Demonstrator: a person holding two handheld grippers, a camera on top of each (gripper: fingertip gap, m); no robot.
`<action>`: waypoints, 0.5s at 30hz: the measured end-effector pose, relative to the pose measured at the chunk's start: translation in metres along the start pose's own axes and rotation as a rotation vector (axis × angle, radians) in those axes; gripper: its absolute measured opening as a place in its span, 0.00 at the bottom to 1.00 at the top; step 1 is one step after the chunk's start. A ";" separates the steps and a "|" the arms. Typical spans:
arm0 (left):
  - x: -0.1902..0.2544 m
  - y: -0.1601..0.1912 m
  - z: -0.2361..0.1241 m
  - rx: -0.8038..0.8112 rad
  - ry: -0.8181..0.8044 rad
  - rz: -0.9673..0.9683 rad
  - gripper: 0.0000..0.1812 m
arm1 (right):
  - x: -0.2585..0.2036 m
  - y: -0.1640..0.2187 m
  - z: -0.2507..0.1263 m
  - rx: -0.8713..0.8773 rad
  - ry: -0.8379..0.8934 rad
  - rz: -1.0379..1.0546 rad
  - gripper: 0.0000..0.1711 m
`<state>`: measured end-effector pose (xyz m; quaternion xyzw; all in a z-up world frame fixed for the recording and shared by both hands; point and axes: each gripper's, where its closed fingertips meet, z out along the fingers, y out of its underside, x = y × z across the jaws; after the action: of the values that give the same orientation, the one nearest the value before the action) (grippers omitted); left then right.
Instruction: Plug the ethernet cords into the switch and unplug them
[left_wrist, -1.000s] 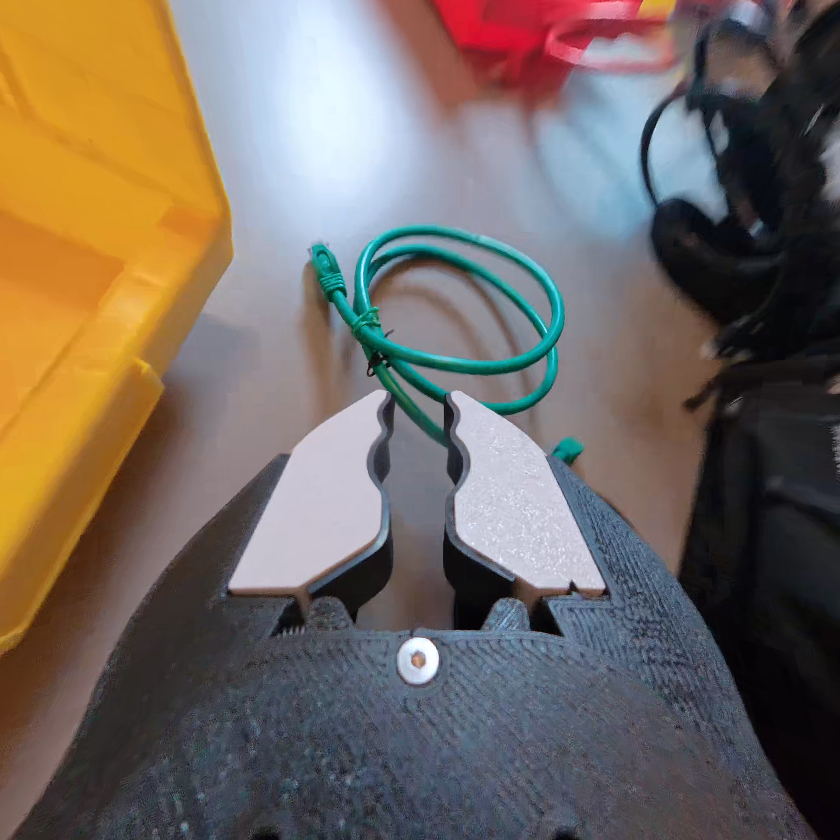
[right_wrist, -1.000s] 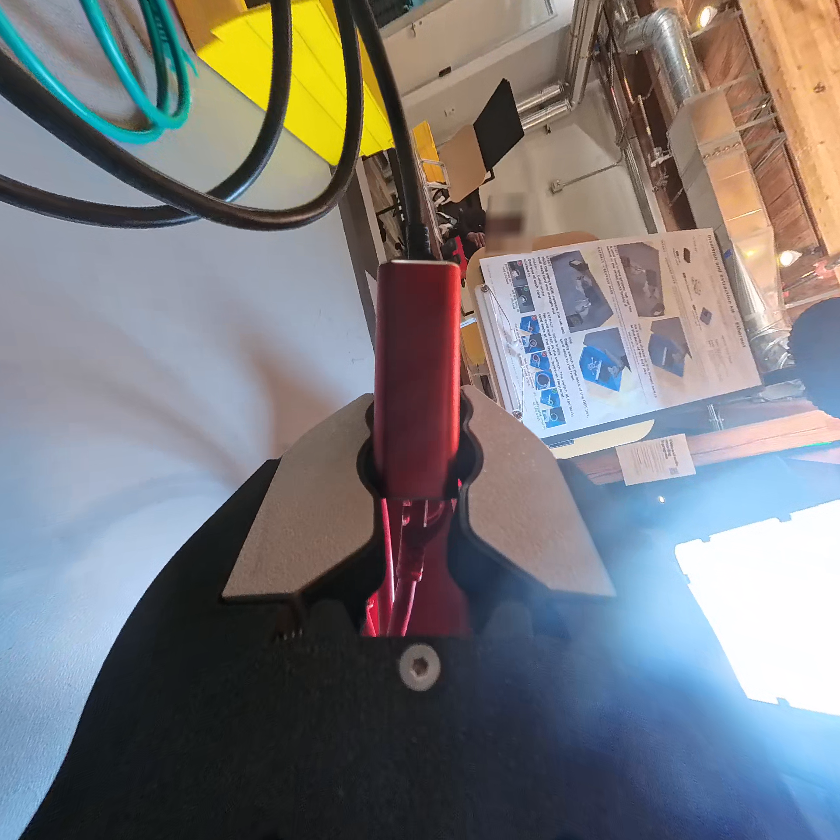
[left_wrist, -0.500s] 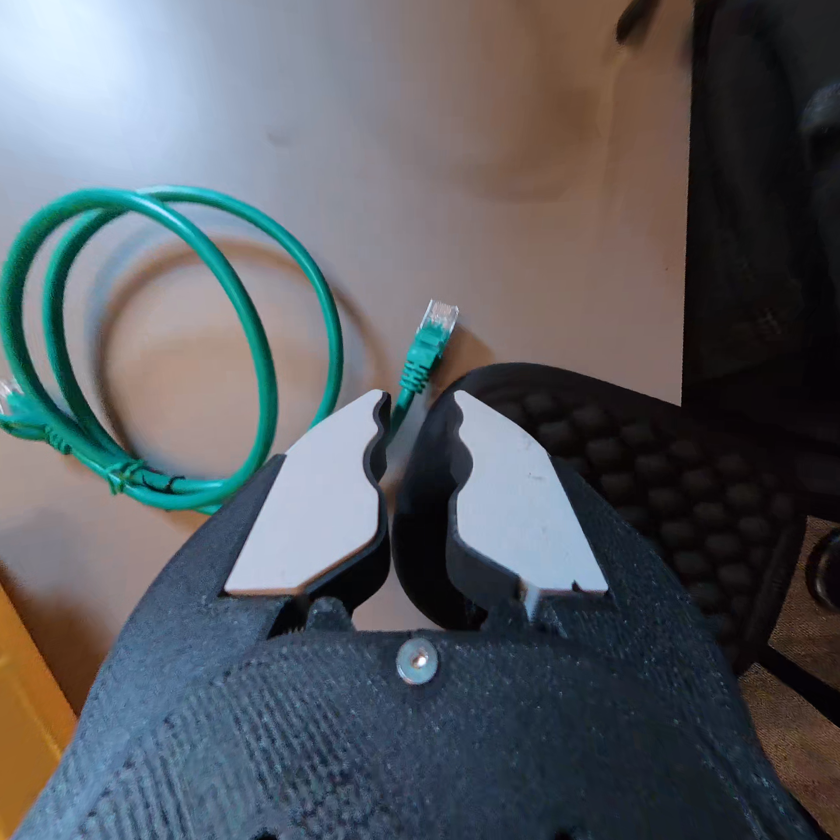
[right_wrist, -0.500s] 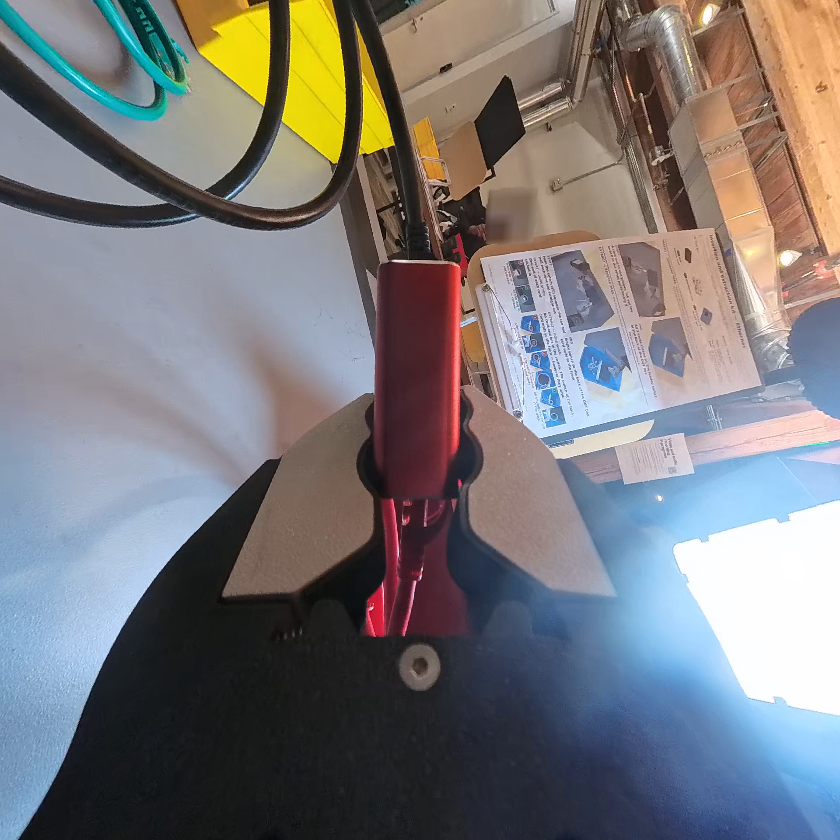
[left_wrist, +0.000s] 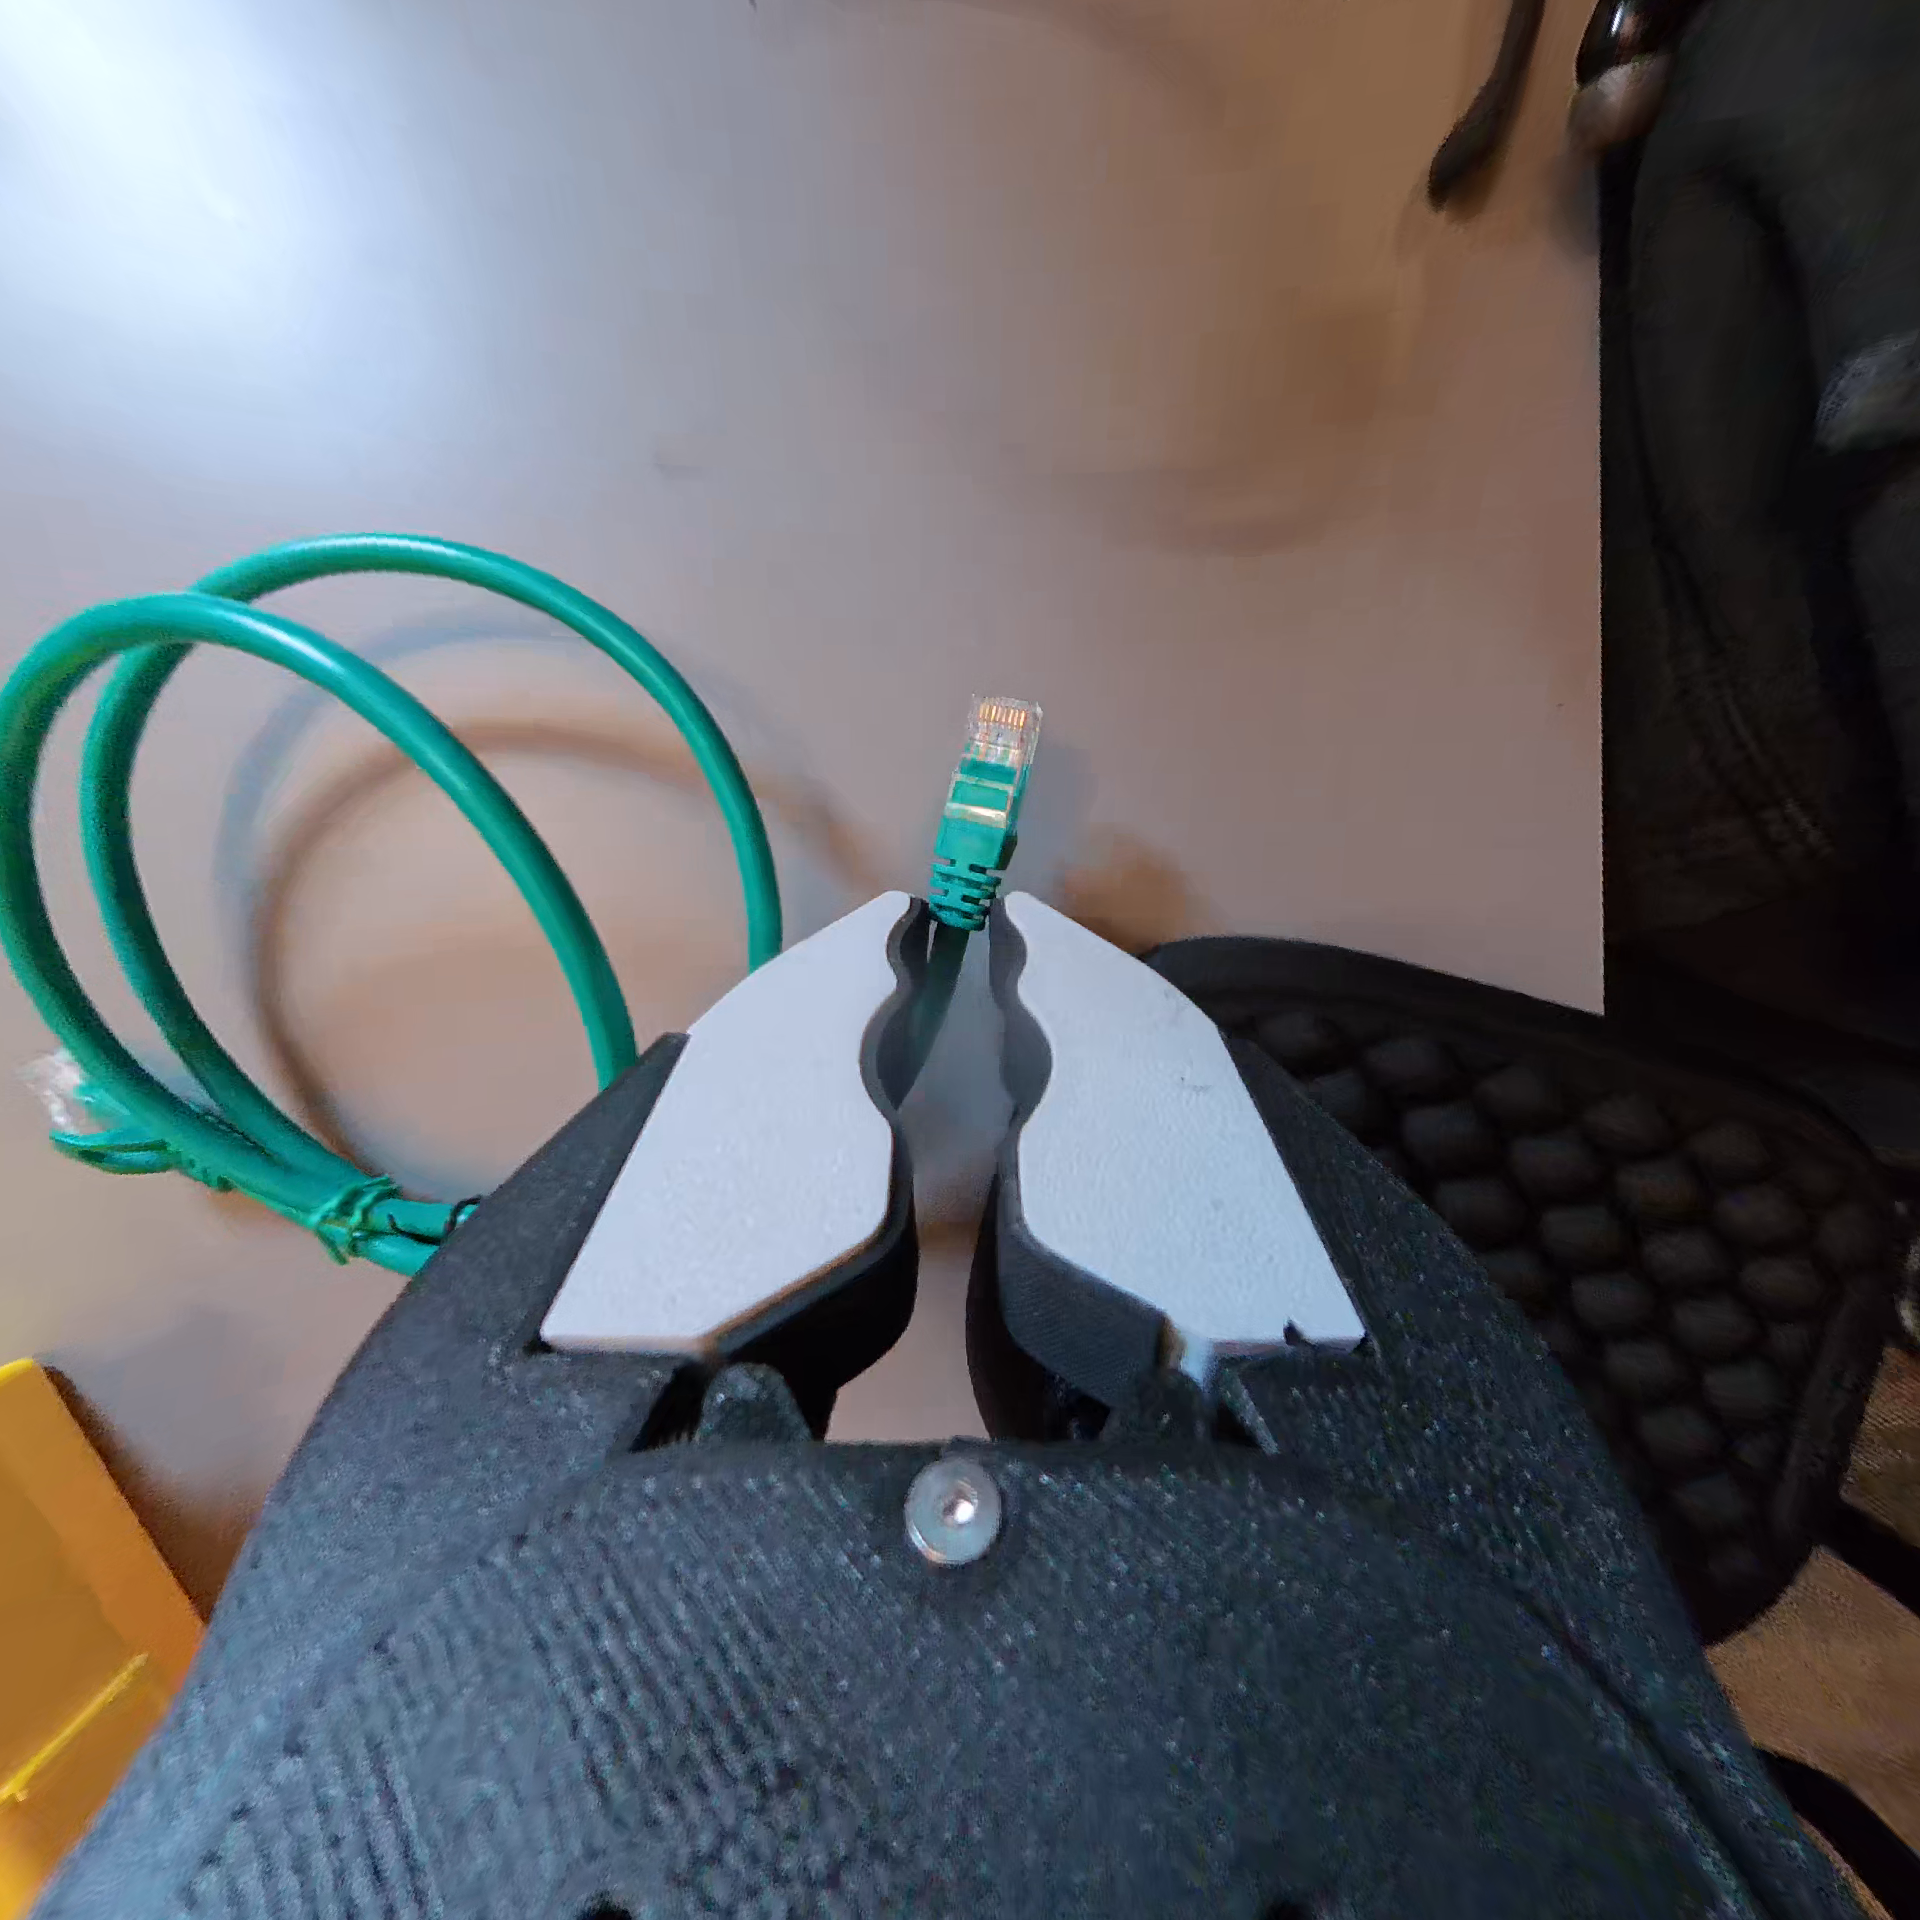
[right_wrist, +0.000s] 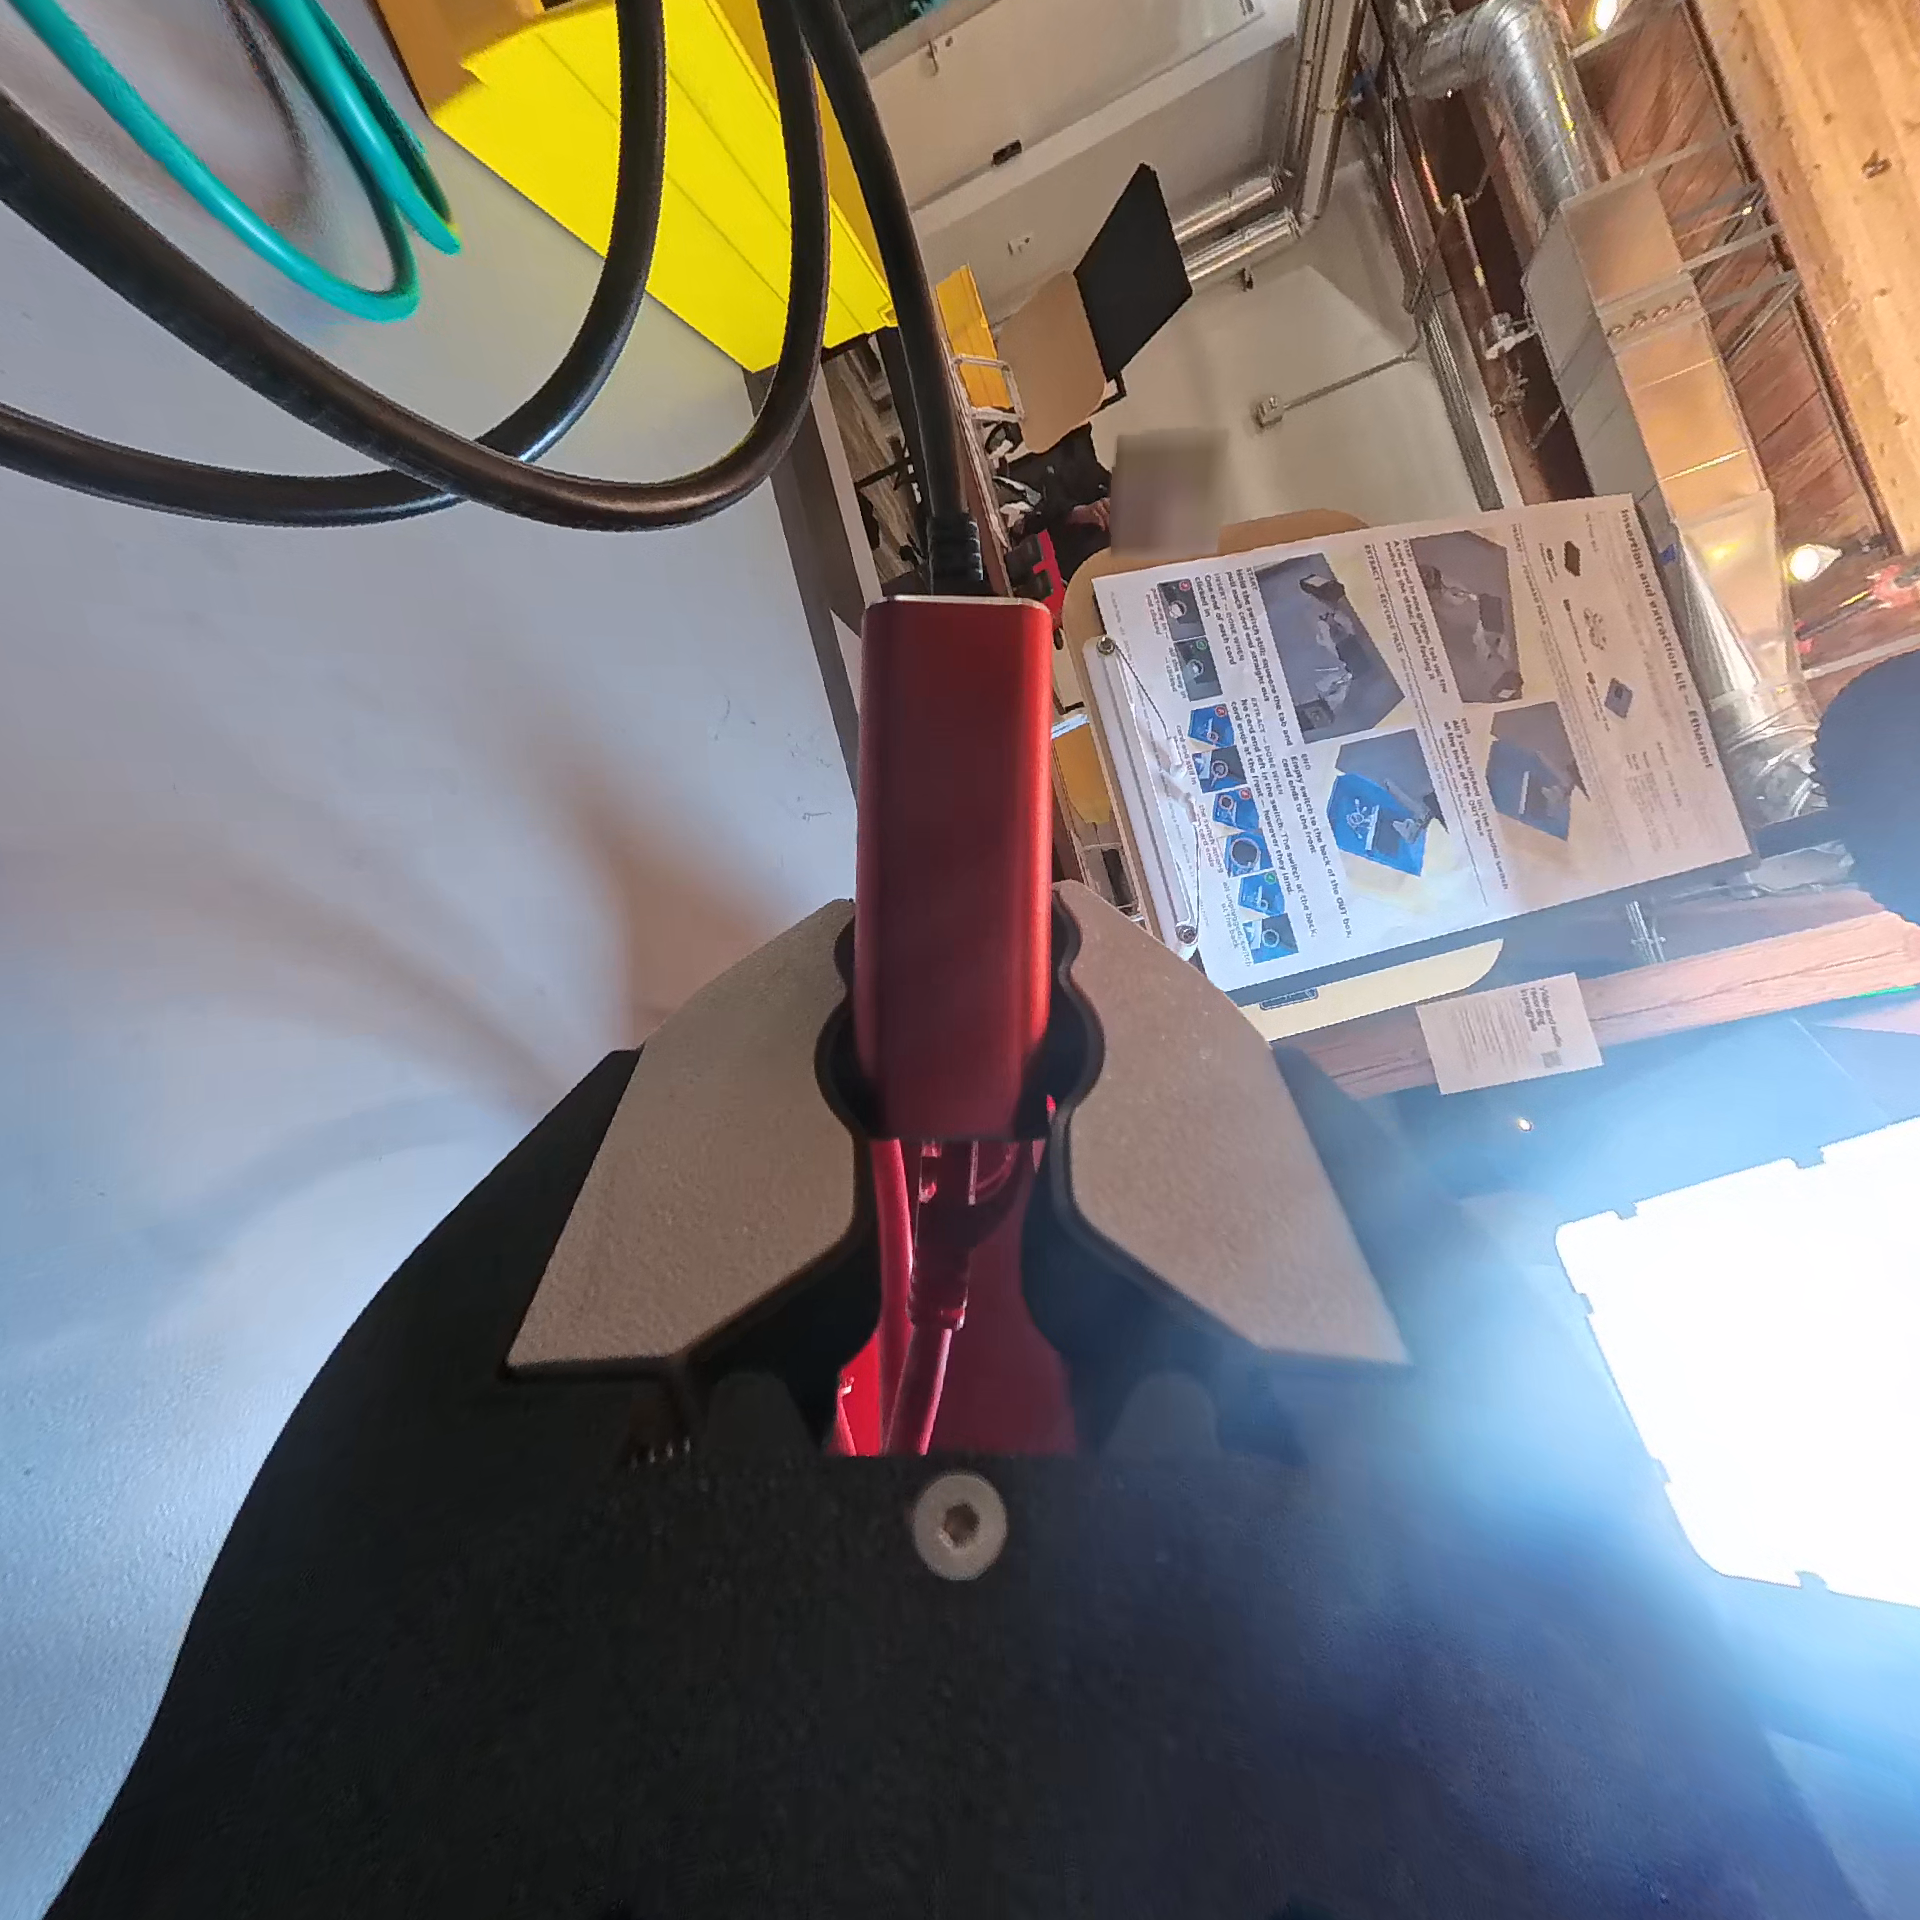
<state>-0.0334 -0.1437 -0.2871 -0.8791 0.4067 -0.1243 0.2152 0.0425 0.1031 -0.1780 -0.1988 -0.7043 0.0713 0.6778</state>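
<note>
In the left wrist view my left gripper (left_wrist: 958, 914) is shut on the green ethernet cord just behind its plug (left_wrist: 982, 805); the clear plug tip sticks out beyond the fingertips. The rest of the green cord (left_wrist: 364, 831) hangs in tied loops to the left, over the pale table. In the right wrist view my right gripper (right_wrist: 951, 920) is shut on the red switch (right_wrist: 951, 831), held on edge. A red cord (right_wrist: 935, 1278) is plugged into its near end and a black cable (right_wrist: 894, 260) leaves its far end. The green cord's loops (right_wrist: 312, 208) show at the top left.
A yellow bin (left_wrist: 62, 1558) is at the lower left of the left wrist view and at the table's far side in the right wrist view (right_wrist: 665, 156). A black chair cushion (left_wrist: 1558, 1195) lies past the table edge. An instruction board (right_wrist: 1403, 748) stands behind the switch. Some 30 cm of space lies between my two pairs of fingers.
My left gripper swung from the cord's loops to its free plug end, closed on it and lifted it; the loops now hang off the table. My right gripper holds the switch almost still.
</note>
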 end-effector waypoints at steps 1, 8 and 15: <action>0.001 -0.004 0.000 0.018 -0.004 0.006 0.06 | 0.000 0.000 0.000 -0.001 0.000 0.000 0.17; 0.048 -0.051 -0.001 0.194 0.146 0.145 0.10 | 0.001 0.001 0.000 -0.008 0.005 -0.002 0.17; -0.062 -0.025 -0.047 0.251 -0.265 -0.412 0.07 | 0.001 0.002 0.000 -0.007 0.003 0.005 0.17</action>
<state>-0.0749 -0.0950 -0.2370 -0.9184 0.1692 -0.0985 0.3439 0.0429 0.1052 -0.1779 -0.2030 -0.7030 0.0700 0.6780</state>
